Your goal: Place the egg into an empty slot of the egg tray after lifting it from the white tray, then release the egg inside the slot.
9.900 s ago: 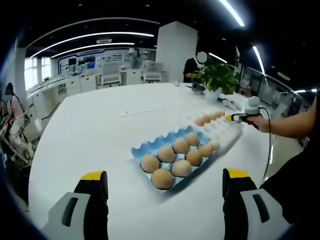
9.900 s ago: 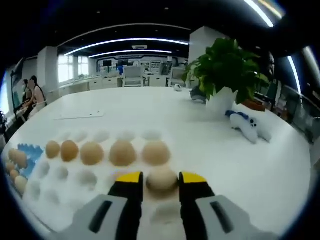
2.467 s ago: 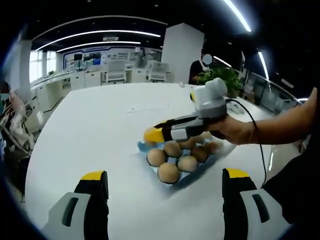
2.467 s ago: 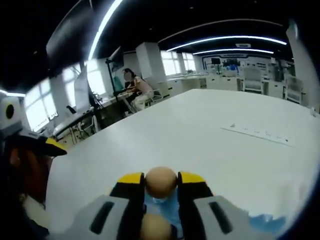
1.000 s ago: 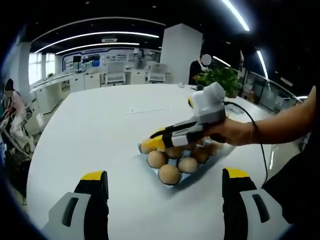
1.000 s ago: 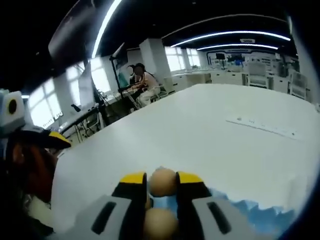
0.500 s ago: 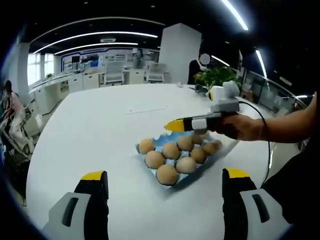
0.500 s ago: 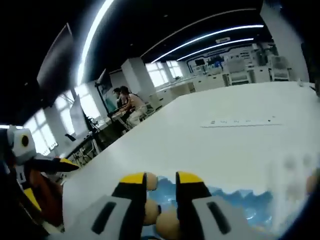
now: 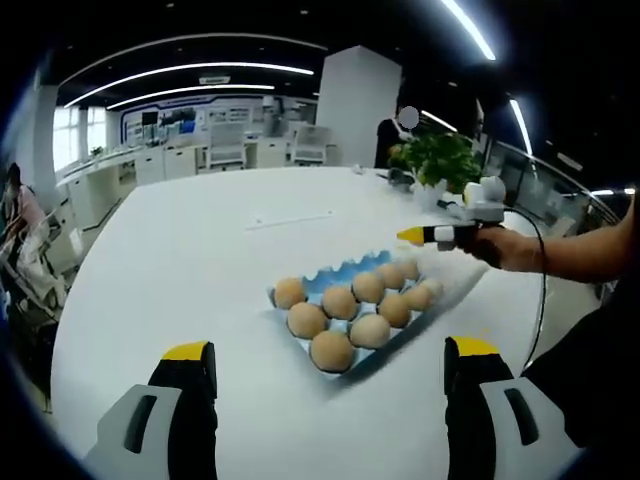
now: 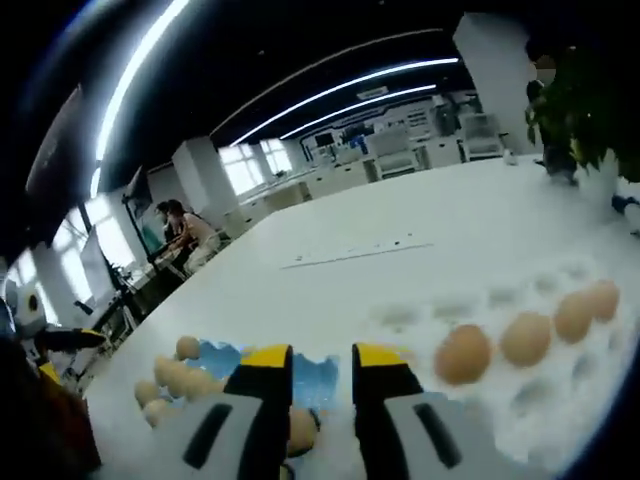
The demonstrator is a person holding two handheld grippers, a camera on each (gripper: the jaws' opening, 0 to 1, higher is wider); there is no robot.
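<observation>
Right gripper (image 10: 310,362) is hanging empty above the trays, jaws a little apart.

The brown egg (image 9: 290,292) is sitting in a corner slot of the blue egg tray (image 9: 322,278); next step needs a centred approach over an egg on the white tray (image 10: 560,400). Left gripper (image 9: 330,352) is hovering wide open, arm reaching forward.

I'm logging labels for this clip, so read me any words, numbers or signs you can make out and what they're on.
No text can be read.
Blue wall display at the far end of the room: too small and blurred.
Paper strip on the white table: marks too blurred.
Blue egg tray and white tray: no markings visible.
</observation>
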